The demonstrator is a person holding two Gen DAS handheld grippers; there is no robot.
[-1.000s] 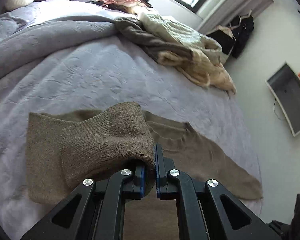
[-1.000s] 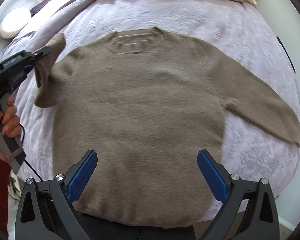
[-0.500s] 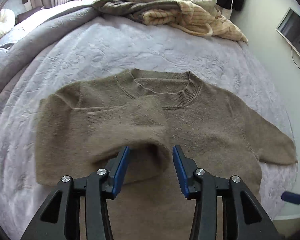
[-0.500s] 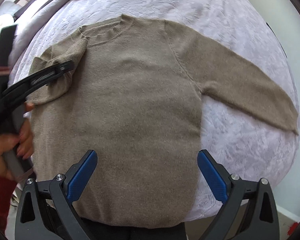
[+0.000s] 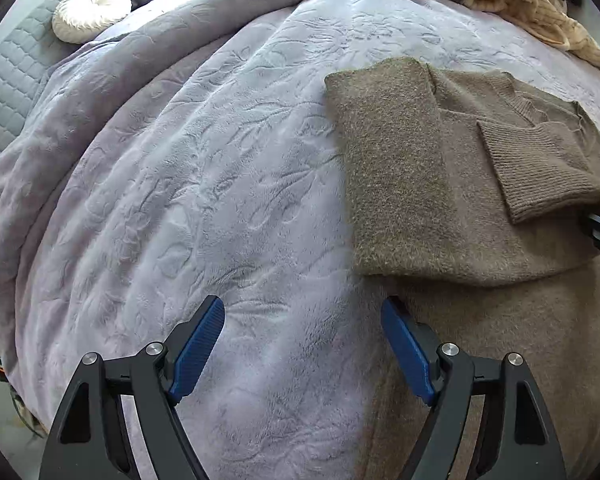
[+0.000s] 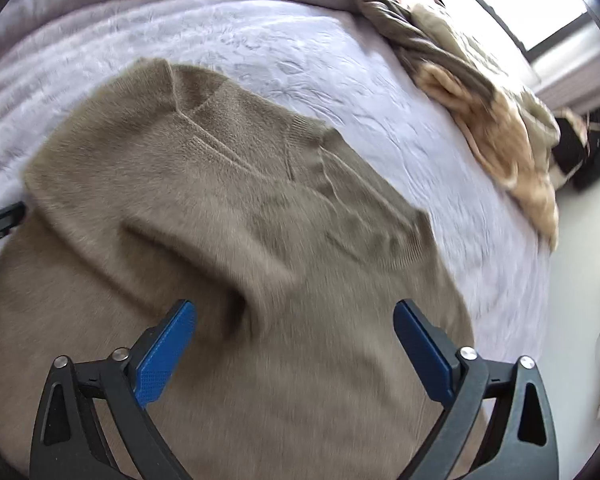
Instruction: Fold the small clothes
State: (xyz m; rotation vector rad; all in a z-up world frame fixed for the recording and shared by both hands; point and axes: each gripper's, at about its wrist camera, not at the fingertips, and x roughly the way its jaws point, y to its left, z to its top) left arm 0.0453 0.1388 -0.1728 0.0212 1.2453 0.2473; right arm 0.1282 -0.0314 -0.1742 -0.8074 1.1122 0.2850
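Lavender embossed bedspread (image 5: pixel 188 184) fills most of the left wrist view, with a round white cushion (image 5: pixel 90 10) up by the headboard. The brown sweater (image 5: pixel 480 240) lies flat off to the right, its left sleeve (image 5: pixel 392 168) now folded in over the chest; a second ago that cuff was pinched in the left gripper (image 5: pixel 303 354). Now the jaws are apart and opening, nothing between them, just blanket and the sweater's edge underneath.

Over on the right wrist view, things are a bit blurry. The sweater (image 6: pixel 260 280) sits much closer than before, neckline at upper left, and the right sleeve that was stretched out sideways now lies over the body. The right gripper (image 6: pixel 294 346) has its jaws apart but closing, above the knit, pinching nothing. A pile of beige clothes (image 6: pixel 480 92) is near the window.
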